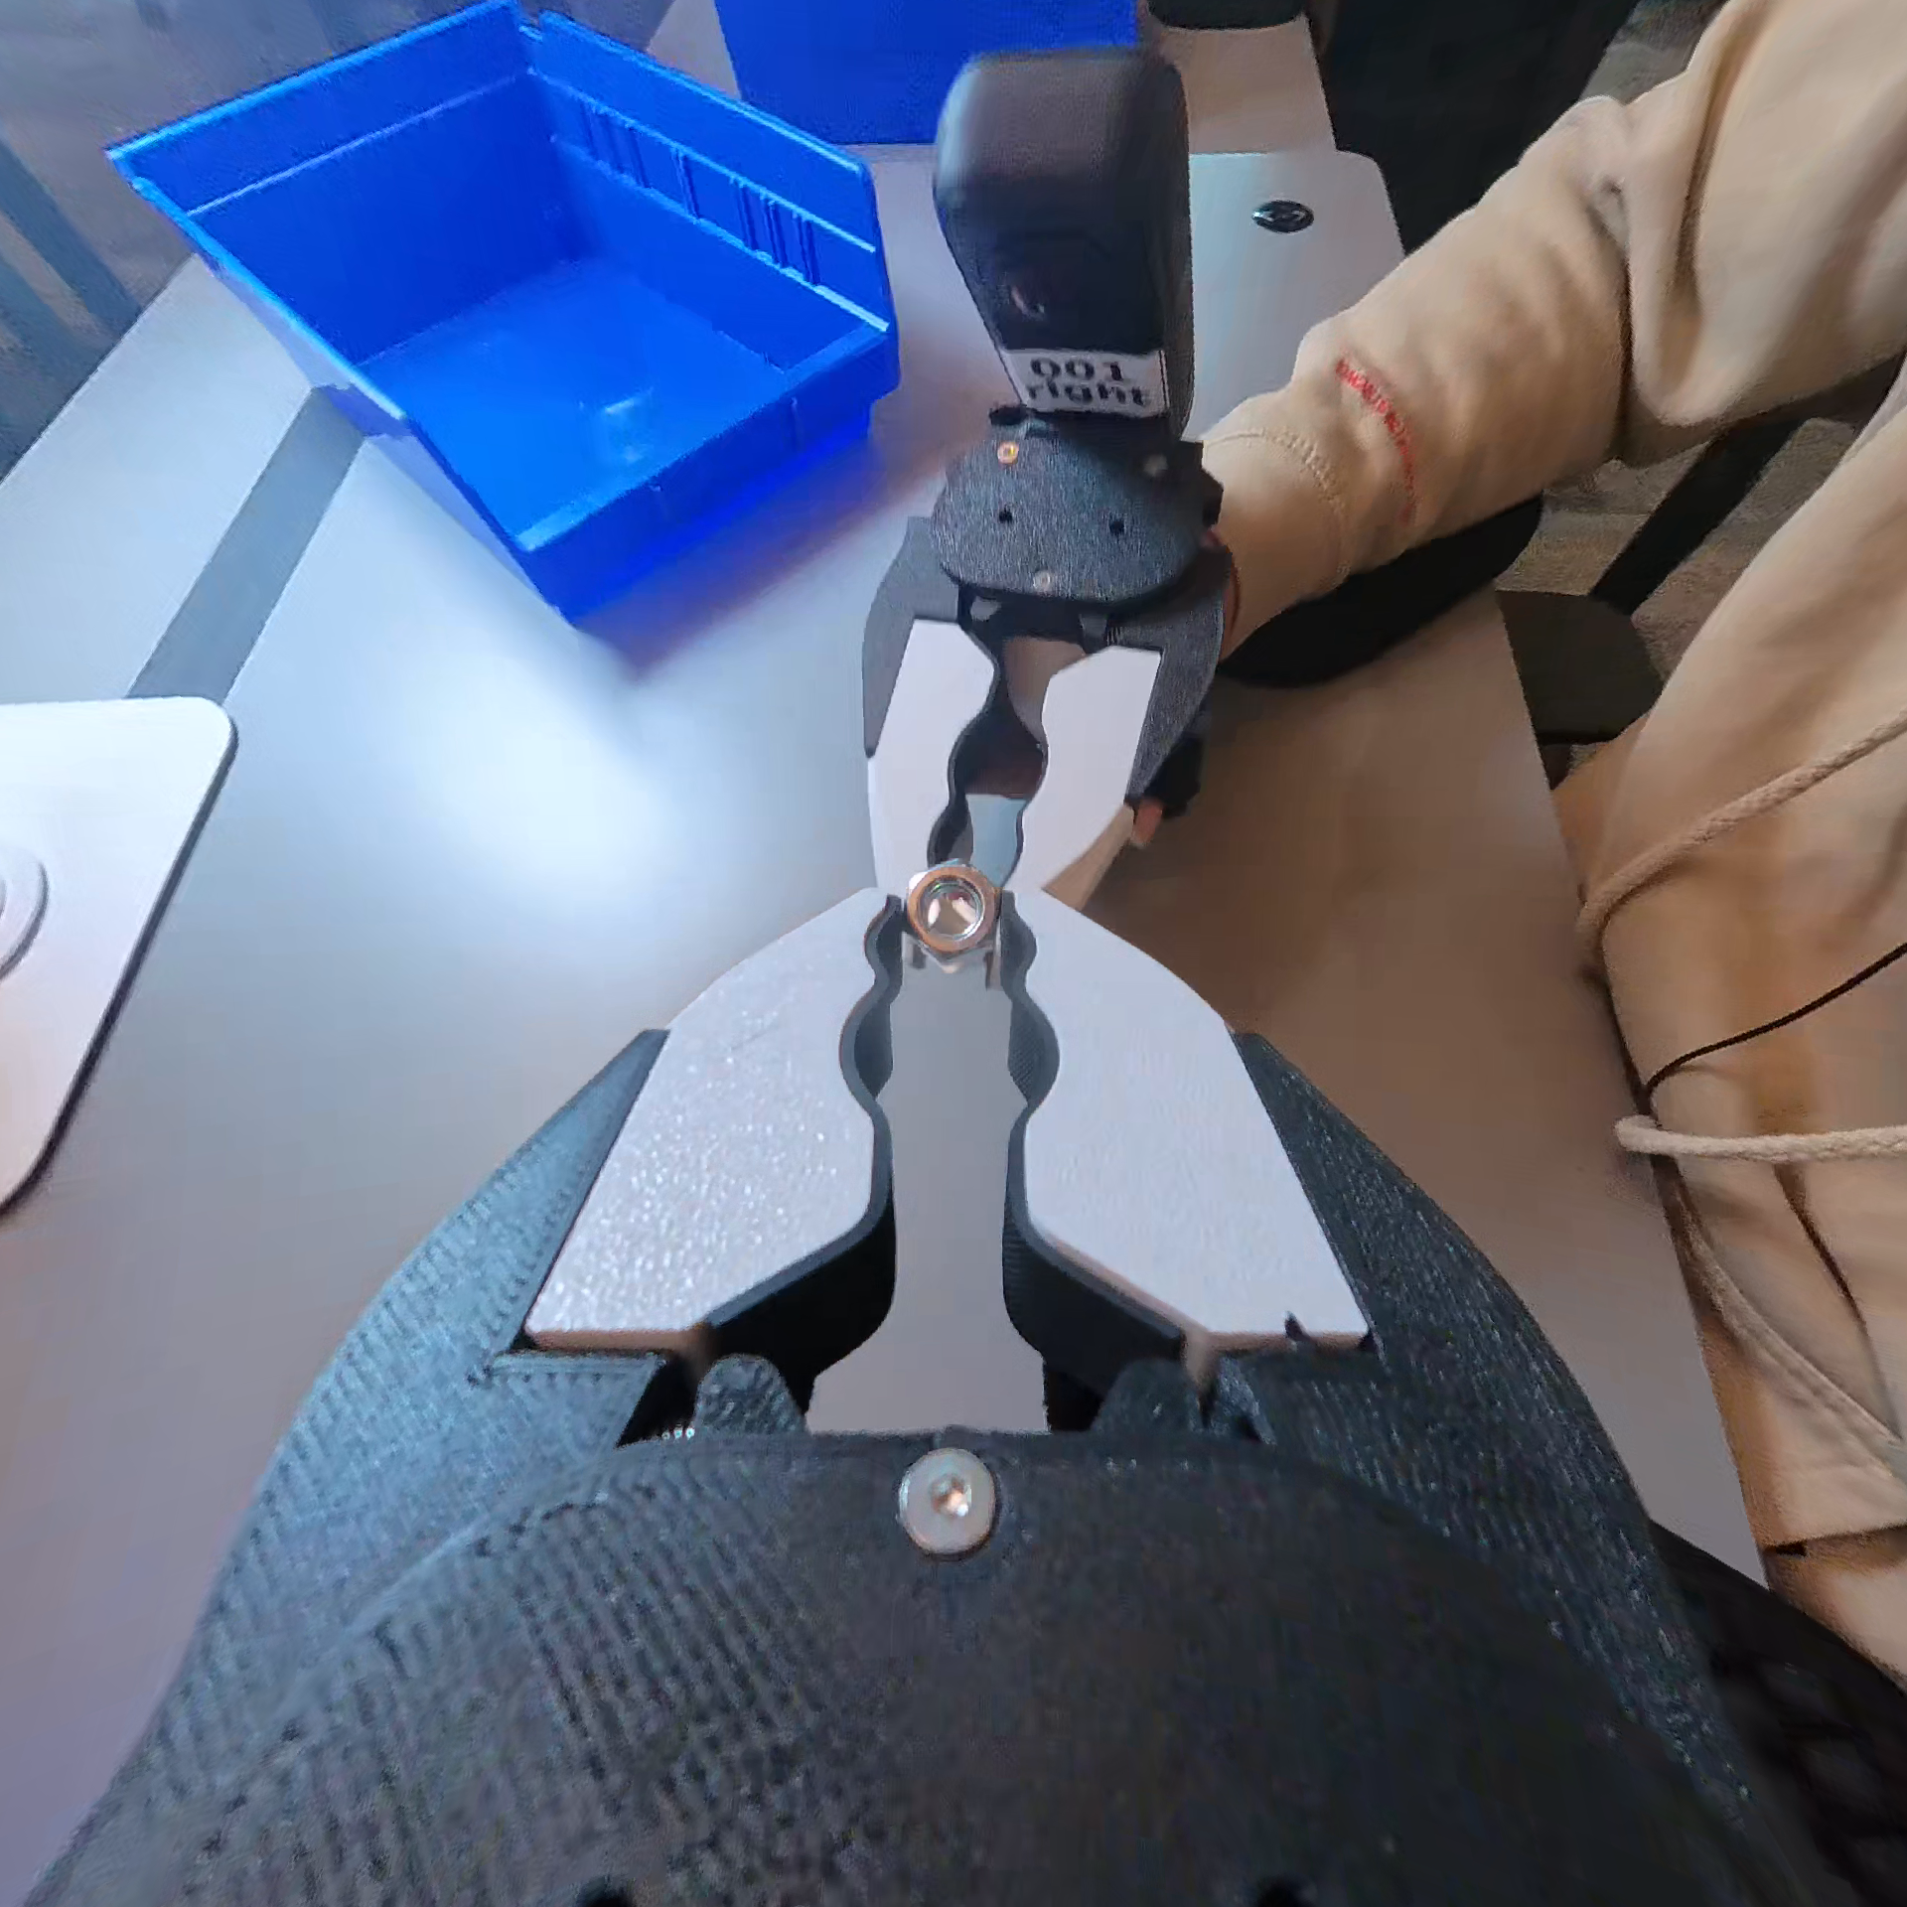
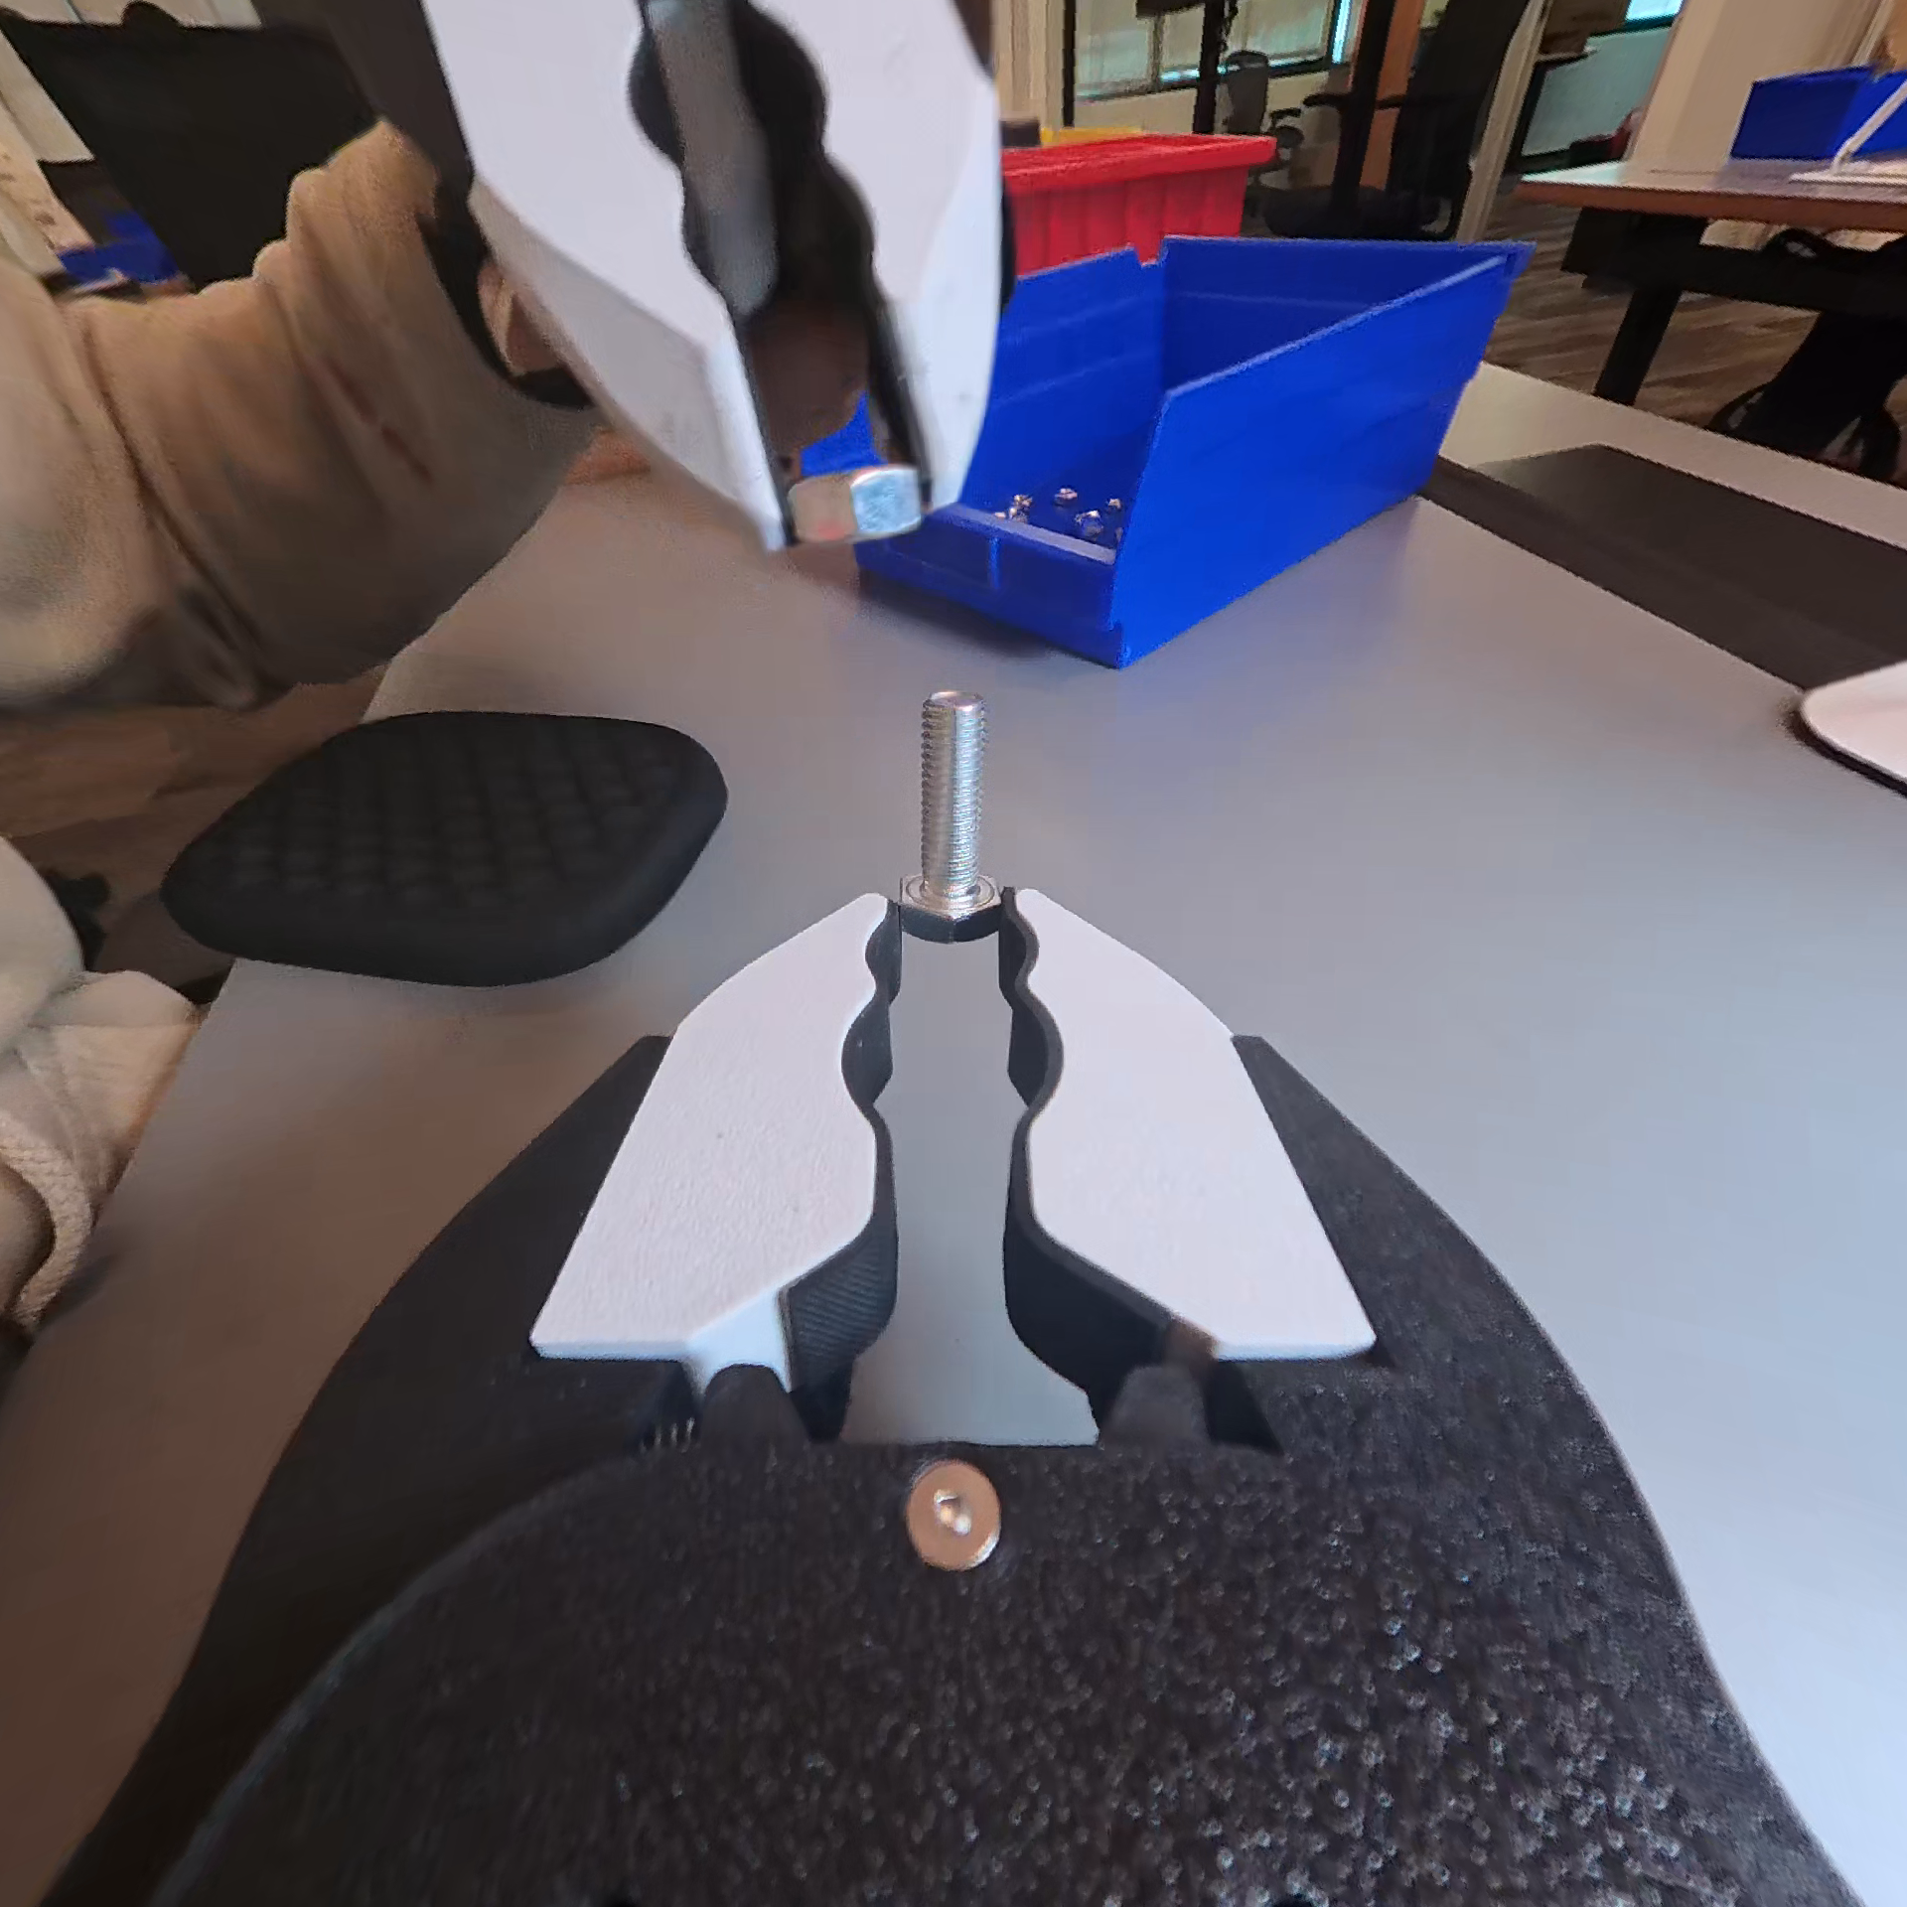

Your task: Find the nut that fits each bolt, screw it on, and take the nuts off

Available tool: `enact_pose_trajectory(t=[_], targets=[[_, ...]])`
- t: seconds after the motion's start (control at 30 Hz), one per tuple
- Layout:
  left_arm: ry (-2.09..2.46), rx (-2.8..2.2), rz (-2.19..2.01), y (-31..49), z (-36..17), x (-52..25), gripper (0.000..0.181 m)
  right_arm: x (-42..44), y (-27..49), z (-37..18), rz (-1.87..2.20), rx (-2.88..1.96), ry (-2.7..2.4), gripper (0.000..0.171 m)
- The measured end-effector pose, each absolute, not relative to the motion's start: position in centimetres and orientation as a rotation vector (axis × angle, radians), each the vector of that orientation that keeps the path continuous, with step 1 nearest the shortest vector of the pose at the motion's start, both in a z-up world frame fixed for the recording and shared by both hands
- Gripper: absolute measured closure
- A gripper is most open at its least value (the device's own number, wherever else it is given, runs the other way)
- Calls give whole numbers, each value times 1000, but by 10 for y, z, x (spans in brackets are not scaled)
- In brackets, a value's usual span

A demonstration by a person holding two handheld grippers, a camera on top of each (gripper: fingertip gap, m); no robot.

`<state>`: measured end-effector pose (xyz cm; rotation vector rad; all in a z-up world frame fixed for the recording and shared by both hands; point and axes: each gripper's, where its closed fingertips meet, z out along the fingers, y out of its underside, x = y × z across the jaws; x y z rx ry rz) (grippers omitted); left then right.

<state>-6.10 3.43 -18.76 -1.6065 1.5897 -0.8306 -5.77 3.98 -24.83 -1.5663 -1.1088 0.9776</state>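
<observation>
My left gripper is shut on a silver hex nut at its fingertips. In the right wrist view the left gripper comes down from the top with the nut. My right gripper is shut on the head of a silver bolt, whose threaded shaft points straight up. The nut hangs above and to the left of the bolt's tip, apart from it. In the left wrist view the right gripper faces mine just beyond the nut, and the nut hides most of the bolt.
An empty blue bin sits at the back left of the grey table. Another blue bin holds several small nuts. A black chair armrest pad lies left. A white monitor base is at the left edge. A person's beige sleeve is right. Left tips to right tips: about 6 cm.
</observation>
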Motion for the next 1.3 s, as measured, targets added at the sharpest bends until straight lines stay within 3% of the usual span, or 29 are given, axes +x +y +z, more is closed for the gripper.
enact_pose_trajectory(t=[0.3,1.3], targets=[[1703,-1665,-843,31,-182,-42,163,-54,33,-218,1006,-1425,-1038,153],[1697,-1613,-837,32,-179,-40,159,-54,34,-217,1027,-1419,-1014,153]])
